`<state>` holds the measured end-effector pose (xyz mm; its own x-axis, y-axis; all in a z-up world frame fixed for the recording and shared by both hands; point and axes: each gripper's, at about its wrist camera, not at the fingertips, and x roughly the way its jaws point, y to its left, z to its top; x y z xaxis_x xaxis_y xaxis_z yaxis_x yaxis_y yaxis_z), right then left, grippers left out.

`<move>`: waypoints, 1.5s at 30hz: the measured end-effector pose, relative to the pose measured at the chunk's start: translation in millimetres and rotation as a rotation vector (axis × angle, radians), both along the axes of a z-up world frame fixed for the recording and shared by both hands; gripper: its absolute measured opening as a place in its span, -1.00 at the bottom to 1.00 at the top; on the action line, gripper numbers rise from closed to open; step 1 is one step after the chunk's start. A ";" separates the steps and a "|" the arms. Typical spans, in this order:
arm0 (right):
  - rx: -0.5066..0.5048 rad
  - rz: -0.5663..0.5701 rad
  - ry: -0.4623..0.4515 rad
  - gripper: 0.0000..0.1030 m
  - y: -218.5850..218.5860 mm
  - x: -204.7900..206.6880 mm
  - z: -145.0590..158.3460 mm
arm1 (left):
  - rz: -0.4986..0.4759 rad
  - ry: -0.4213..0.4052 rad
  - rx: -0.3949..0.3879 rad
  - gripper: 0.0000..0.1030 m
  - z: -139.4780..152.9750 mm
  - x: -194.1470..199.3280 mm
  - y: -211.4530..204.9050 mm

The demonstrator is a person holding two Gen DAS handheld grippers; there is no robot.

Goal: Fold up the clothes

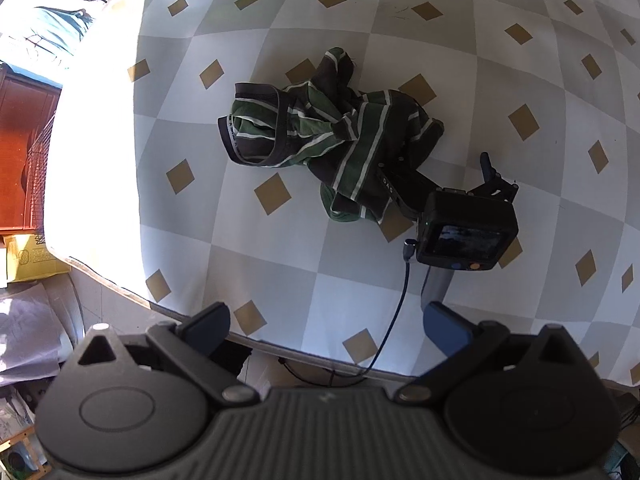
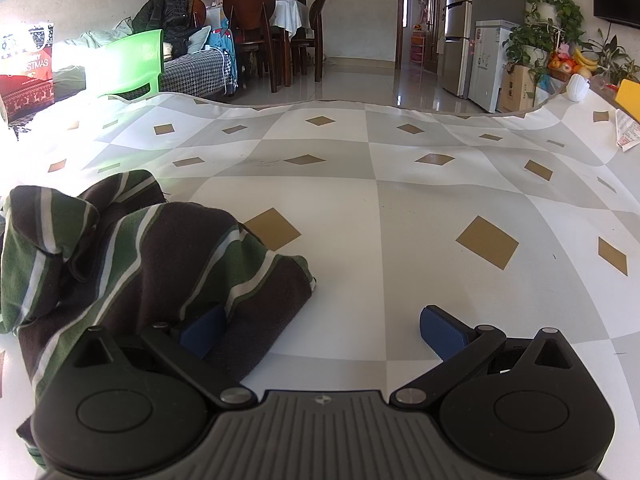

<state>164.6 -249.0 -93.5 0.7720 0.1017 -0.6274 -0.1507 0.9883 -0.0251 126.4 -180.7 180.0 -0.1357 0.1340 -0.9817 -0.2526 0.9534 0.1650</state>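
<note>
Far left off the table (image 1: 100, 184): bright sun glare, a red Christmas bag (image 2: 27, 66) and a green chair (image 2: 132, 62) at the far edge in the right wrist view. Table w/ grey-white check cloth, tan diamonds.

Left gripper (image 1: 326, 326) hangs above the near table edge, fingers spread wide, nothing btwn them, well apart from the garment.

Garment (image 1: 320, 136), a green/dark striped piece w/ white lines, lies crumpled mid-table, waistband loop toward the left, bunched and twisted, not folded.

Right gripper (image 2: 322, 332) is low at the garment's near-right corner, released; its left finger (image 2: 202, 334) sits on or against the fabric, the right finger over bare cloth. Nothing clamped. From the left wrist view it pokes in under the garment's right end, camera box and cable (image 1: 394, 320) trailing near.

Far right: fridge (image 2: 464, 28), plants (image 2: 548, 28), fruit (image 2: 572, 64)
</note>
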 end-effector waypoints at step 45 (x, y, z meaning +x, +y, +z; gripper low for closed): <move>0.000 0.000 0.000 1.00 0.0 -0.1 -0.1 | 0.111 0.143 0.327 1.00 -8.9 -36.0 -159.9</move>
